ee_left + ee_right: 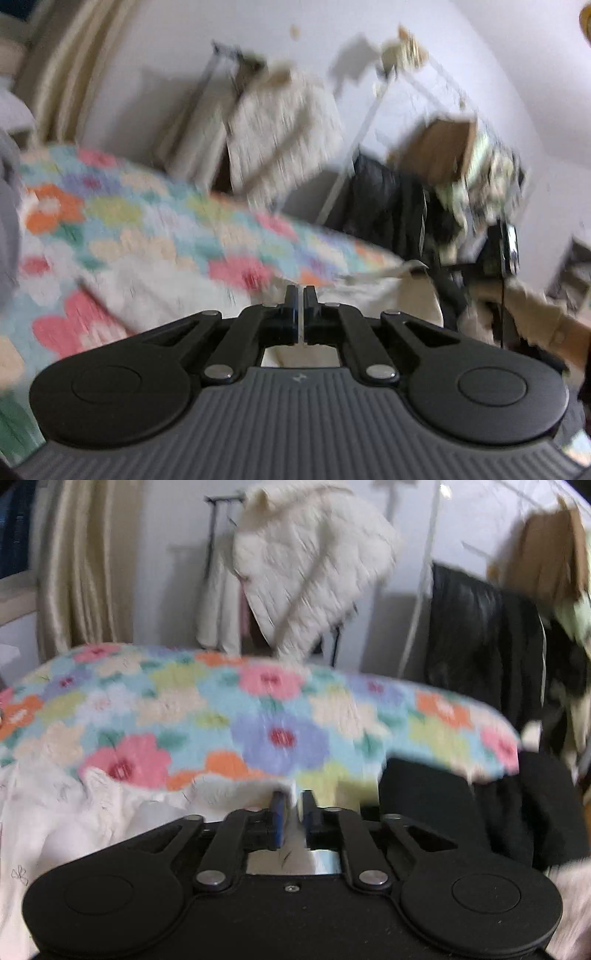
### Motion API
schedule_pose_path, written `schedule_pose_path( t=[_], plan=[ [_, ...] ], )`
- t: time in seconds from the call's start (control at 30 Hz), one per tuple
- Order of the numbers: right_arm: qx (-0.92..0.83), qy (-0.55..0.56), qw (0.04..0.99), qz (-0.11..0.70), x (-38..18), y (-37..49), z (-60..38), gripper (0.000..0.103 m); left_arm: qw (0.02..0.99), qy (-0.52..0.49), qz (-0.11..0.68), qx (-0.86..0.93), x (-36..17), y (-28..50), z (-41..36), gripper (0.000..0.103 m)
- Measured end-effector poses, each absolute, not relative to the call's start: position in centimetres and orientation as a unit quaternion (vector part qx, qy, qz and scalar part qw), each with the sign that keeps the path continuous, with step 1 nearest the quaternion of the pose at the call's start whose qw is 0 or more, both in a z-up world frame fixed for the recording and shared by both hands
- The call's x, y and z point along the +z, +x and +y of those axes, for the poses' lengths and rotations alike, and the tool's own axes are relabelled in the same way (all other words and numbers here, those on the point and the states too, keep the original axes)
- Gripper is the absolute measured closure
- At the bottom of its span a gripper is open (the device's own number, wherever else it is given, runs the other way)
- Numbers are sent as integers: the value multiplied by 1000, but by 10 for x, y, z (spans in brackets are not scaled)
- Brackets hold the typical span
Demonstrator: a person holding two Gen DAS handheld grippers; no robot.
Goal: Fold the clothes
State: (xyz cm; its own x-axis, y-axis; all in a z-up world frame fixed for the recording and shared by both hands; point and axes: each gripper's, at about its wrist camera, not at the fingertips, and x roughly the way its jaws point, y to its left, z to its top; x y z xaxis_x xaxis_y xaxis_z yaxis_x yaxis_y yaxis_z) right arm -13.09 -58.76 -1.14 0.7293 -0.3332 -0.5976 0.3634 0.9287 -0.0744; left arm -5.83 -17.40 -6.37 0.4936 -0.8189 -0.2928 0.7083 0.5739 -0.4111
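In the left wrist view, the left gripper (pixel 300 291) is holding its two fingers almost together, with a thin white edge of cloth (pixel 369 291) showing in the narrow slit between them, so it is pinching the pale garment. That garment is lying over a flowered blanket (pixel 122 218) and trailing off toward the right. Behind, blurred, a white quilted jacket (pixel 284 122) and a black coat (pixel 388 206) are hanging against the wall. A sleeve (pixel 532 314) is showing at the right edge.

In the right wrist view, the right gripper (pixel 293 797) is clamping a fold of the same white cloth (pixel 74 812) between its fingers, the fabric passing down through the gap. The cloth is bunching to the left over the flowered blanket (pixel 258 716). A black garment (pixel 443 805) is lying just to the right of the fingers.
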Motion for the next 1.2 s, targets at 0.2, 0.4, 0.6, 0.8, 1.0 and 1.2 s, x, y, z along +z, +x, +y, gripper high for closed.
schedule_pose_path(
  t=[0.2,0.4,0.6,0.8,1.0,1.2],
  plan=[
    [-88,85,937,327,-23,-156,-562,62,839,-56,326,-432,-97,-54,-206,75],
    [70,189,899,388,-49,-153,-521,45,826,-114,388,-392,-126,-29,-194,52],
    [70,241,855,454,-104,-139,-509,44,799,-182,433,-375,-150,-11,-194,30],
    [102,220,861,448,-127,-110,-498,46,795,-237,420,-368,-169,12,-219,9],
    [111,126,904,394,-88,-112,-483,91,799,-261,433,-326,-172,53,-227,102],
    [130,161,920,332,-18,-135,-478,93,845,-259,333,-330,-105,34,-188,102]
  ],
)
